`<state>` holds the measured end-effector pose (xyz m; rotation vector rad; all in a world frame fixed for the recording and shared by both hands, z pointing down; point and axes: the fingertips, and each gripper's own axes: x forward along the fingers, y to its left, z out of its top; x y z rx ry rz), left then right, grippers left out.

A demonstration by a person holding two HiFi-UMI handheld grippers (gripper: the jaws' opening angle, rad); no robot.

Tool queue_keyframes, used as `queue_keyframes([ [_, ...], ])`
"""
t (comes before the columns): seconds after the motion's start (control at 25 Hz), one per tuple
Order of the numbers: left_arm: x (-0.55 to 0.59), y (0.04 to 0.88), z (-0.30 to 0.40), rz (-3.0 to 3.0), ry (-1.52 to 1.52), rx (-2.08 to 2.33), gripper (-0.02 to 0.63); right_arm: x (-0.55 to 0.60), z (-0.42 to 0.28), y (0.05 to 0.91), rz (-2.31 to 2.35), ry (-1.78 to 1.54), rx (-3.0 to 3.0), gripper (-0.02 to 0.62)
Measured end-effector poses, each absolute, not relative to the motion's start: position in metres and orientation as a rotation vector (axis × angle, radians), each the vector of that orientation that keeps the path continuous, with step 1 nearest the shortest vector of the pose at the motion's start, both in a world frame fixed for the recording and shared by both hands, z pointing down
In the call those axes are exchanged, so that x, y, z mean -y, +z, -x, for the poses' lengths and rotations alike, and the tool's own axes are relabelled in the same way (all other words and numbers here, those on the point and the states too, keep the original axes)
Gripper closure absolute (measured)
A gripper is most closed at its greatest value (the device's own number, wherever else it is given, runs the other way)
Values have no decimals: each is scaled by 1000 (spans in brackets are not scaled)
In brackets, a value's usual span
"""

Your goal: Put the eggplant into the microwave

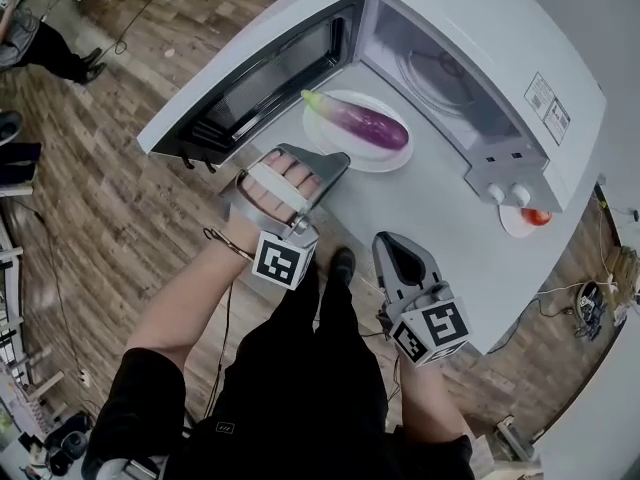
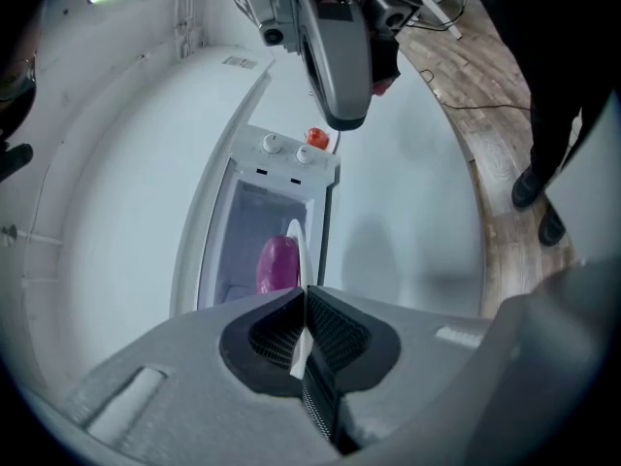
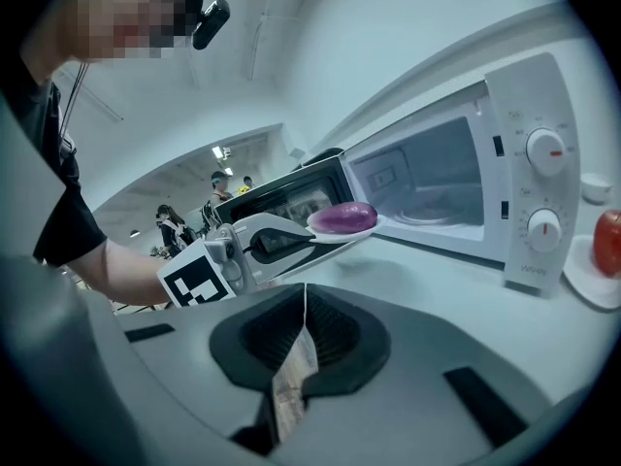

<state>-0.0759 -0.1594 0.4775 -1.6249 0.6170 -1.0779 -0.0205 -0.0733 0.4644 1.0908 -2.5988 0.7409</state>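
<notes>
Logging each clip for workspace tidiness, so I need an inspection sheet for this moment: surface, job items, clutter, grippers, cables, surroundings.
Surface: white table.
Job's things: eggplant lies on a white plate, outside the microwave, whose door stands open.
Clutter: tomato on a small dish beside the microwave.
Grippers: left gripper shut on the plate's rim; right gripper shut, empty.
Cables: floor cable; more cables.
Surroundings: wooden floor; bystanders behind.

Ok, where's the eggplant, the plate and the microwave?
eggplant (image 1: pixel 372 128), head view, middle of its purple body.
plate (image 1: pixel 385 160), head view, bare white rim beside the eggplant.
microwave (image 1: pixel 500 28), head view, its white top.
</notes>
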Motion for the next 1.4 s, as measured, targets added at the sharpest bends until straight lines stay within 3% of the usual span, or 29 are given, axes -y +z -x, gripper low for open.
queue_keyframes([
  [0.56,174,446,53,1602,-958,-529,589,89,16,435,-1268,677,2585,578],
  [1.4,240,477,-2,1596,-949,-429,589,147,-25,450,-1350,697,2561,578],
])
